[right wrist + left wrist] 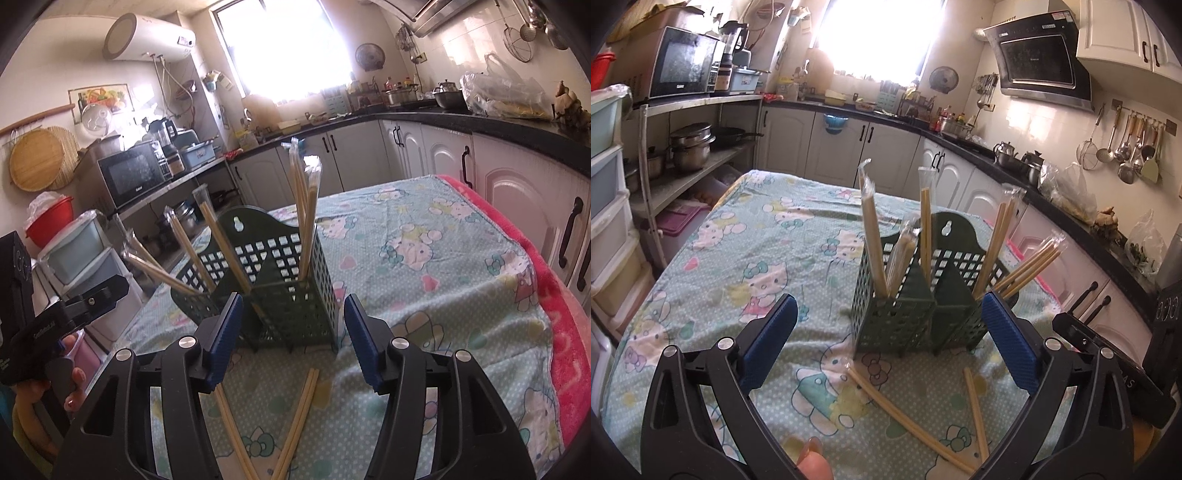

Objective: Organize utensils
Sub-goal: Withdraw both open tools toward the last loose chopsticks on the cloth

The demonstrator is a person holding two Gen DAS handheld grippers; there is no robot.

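Your left gripper (886, 339) has its fingers spread fully wide and holds nothing; your right gripper (293, 339) stands partly open, also bare. Two wrapped chopstick pairs (295, 417) lie loose on the table's cartoon-print cloth (443, 266), crossing just below the fingers. Beyond them the green slotted holder (908, 314) stands upright with several wrapped pairs (925, 229) leaning out of its compartments.

A: What stands ahead of the right tongs (293, 339)?

B: A green perforated holder (280, 288) on the cloth-covered counter (424, 295), wrapped chopsticks (308, 206) leaning inside.

A: And the blue pads (225, 339)?

B: Parted, gripping nothing; two chopstick pairs (295, 424) lie below.
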